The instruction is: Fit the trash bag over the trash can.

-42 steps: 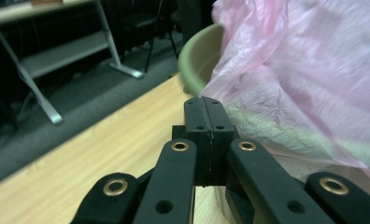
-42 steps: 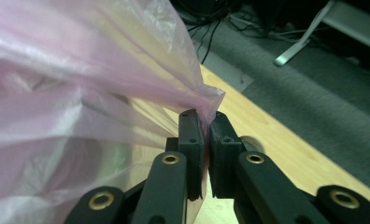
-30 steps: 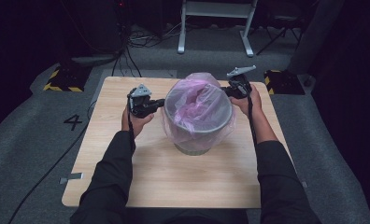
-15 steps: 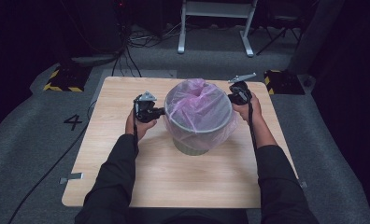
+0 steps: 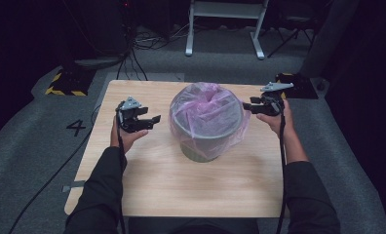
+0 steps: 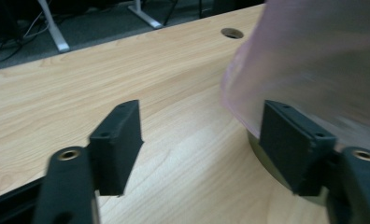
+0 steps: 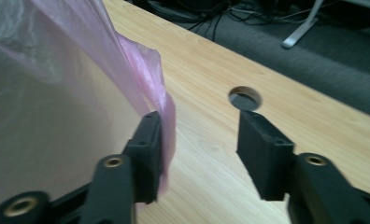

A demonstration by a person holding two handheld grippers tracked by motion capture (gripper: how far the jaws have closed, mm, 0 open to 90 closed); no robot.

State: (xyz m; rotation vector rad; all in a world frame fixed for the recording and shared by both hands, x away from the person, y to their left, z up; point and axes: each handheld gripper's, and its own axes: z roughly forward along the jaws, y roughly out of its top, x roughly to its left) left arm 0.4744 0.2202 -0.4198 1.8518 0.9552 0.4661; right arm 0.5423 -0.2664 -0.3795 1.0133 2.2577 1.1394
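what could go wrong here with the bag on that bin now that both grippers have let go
1. The pink plastic bag lies loose over the grey bin, so its edge may slip off the rim.
2. In the right gripper view a fold of the bag drapes against one pad of the open right gripper; pulling away could drag it.
3. The left gripper, jaws open, sits close to the bin and could nudge it.

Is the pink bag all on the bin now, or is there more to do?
Mostly done: the pink bag lines the bin and drapes over its rim. Both grippers have just been opening, with nothing pinched; the left gripper sits off to one side, the right gripper beside the bag's edge. Left to do, probably: tidy the loose plastic hanging down the sides.
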